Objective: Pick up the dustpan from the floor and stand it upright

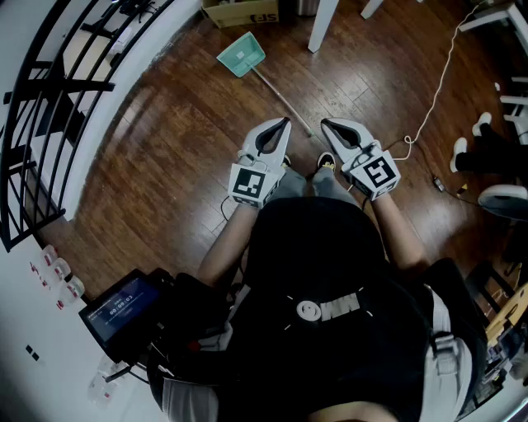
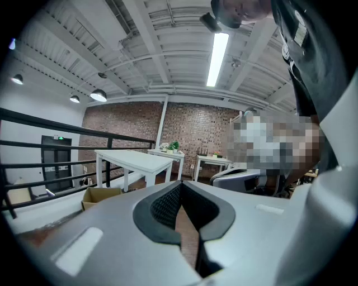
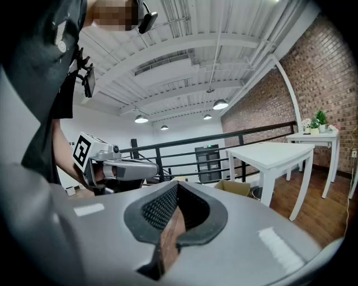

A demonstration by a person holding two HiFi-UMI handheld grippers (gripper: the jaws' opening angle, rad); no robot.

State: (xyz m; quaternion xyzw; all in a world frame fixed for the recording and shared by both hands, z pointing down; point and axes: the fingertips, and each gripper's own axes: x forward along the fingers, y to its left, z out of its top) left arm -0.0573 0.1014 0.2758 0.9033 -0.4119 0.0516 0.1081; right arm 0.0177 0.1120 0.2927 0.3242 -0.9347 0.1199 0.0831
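Note:
The teal dustpan (image 1: 241, 54) lies flat on the wooden floor at the top of the head view. Its long thin handle (image 1: 285, 100) runs down-right toward my grippers. My left gripper (image 1: 285, 123) (image 2: 180, 184) is held in the air above the floor, shut with nothing between its pads. My right gripper (image 1: 323, 124) (image 3: 178, 184) hangs beside it, also shut and empty. Both tips point toward the dustpan, close over the near end of the handle and not touching it. The right gripper view also shows the left gripper (image 3: 114, 165) at the left. Neither gripper view shows the dustpan.
A cardboard box (image 1: 241, 12) and a white table leg (image 1: 323, 25) stand behind the dustpan. A black railing (image 1: 49, 99) runs along the left. A white cable (image 1: 437, 91) and shoes (image 1: 470, 140) lie at the right. White tables (image 2: 134, 161) stand ahead.

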